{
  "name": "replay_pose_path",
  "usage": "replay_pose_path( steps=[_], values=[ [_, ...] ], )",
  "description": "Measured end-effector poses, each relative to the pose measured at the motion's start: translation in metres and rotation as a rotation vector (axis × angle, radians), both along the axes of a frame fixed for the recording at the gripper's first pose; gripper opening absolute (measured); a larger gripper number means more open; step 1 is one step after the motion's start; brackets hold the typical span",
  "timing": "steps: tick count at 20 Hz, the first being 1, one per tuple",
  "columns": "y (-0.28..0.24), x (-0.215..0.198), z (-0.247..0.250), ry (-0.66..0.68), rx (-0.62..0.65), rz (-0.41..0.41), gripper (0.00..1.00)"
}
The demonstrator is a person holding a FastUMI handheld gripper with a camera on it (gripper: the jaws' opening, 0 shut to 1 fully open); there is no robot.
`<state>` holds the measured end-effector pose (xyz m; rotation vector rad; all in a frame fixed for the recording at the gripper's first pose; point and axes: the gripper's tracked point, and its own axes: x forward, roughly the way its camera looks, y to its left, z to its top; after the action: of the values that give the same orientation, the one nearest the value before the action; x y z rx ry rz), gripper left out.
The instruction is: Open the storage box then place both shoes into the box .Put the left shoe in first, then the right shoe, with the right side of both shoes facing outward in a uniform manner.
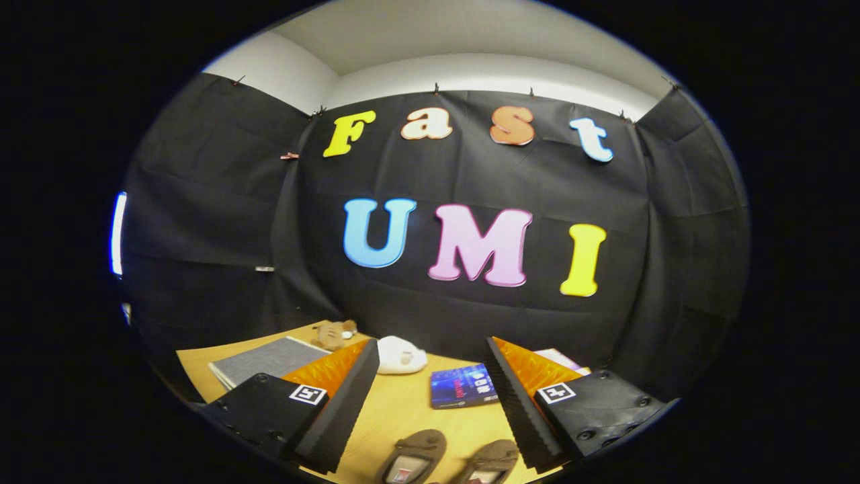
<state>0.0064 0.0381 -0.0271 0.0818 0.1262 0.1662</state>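
A pale wooden tabletop (403, 410) runs back to the booth's black cloth wall (470, 181), which is pinned up in creased panels on three sides; above the cloth a white wall and ceiling (470, 54) show.

The tongs (430, 403) are released, their two fingers spread wide with nothing between them but bare wood, held above the tabletop and looking across it toward the back wall.

Two brown shoes lie side by side just below the gap between the fingers, at the near edge of the tabletop. The left-hand shoe (413, 457) and the right-hand shoe (490, 464) both have their openings toward the camera and rounded ends pointing away toward the wall, long axes roughly parallel and leaning slightly rightward. They lie close together, apart from the fingers.

Beyond the fingers, a dark blue book (463, 386) lies flat near the right finger. A white rounded object (401, 354) sits just ahead of the left finger's tip, a small brown plush toy (334, 334) behind it by the wall, and a flat grey box (265, 359) lies beside the left finger.
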Motion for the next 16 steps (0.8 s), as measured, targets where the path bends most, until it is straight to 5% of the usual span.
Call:
replay_pose_path(
  steps=[5,11,16],
  values=[
    [0.065,-0.001,-0.041,0.255,0.379,0.302,0.99],
    [0.096,0.008,-0.118,0.751,1.038,0.357,0.98],
    [0.131,0.025,-0.174,0.890,1.115,0.420,0.98]
  ],
)
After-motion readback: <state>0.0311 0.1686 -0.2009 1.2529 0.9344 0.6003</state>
